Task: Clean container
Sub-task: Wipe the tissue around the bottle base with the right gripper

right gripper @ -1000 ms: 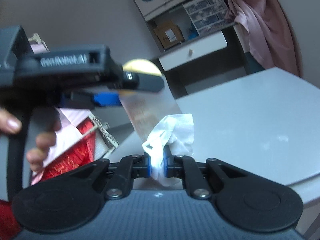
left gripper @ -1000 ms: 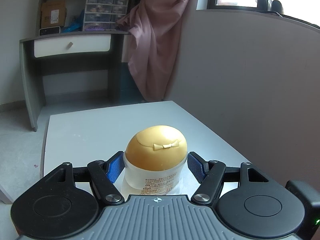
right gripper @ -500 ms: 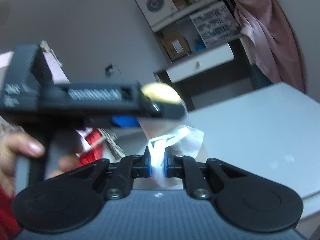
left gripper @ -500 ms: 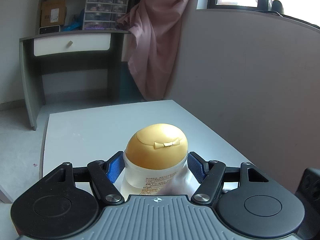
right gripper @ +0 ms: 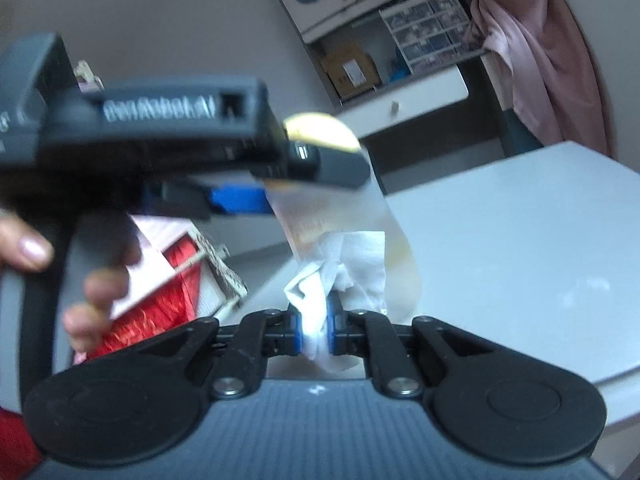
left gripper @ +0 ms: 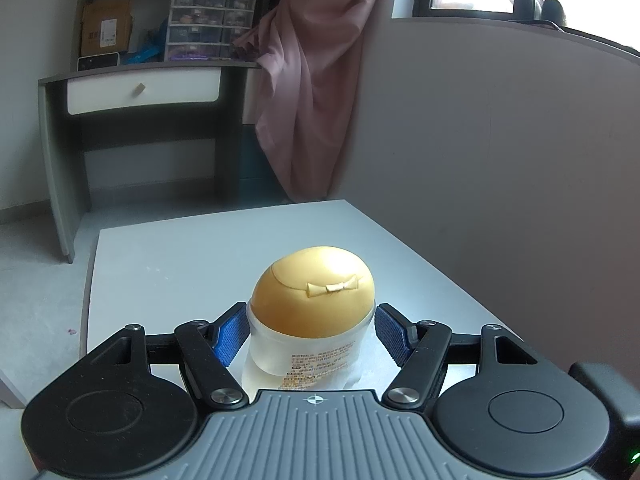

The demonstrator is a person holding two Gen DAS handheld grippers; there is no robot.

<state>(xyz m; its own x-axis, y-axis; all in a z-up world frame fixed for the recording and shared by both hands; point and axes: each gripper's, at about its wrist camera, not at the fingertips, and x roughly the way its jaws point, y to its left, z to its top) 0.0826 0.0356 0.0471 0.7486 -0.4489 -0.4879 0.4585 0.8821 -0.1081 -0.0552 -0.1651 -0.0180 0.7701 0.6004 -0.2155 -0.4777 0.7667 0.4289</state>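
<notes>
left hand-held gripper [left gripper: 312,334]: blue pads clenched on the sides of the container [left gripper: 310,332], a clear jar with a gold domed lid, held above the white tabletop [left gripper: 180,256] | right hand-held gripper [right gripper: 314,330]: pinching a white tissue [right gripper: 344,264] pressed against the jar's lower wall

Two wrist cams, both super close in

Left cam sits right behind its left claw [left gripper: 312,330], low, facing along the worktop [left gripper: 168,264] toward the far shelf desk [left gripper: 132,88]. Right cam is behind the right claw [right gripper: 313,330], tilted, looking at the left claw side-on. Both catch the container [left gripper: 312,320], pink curtain [left gripper: 316,80], desk and worktop.
</notes>
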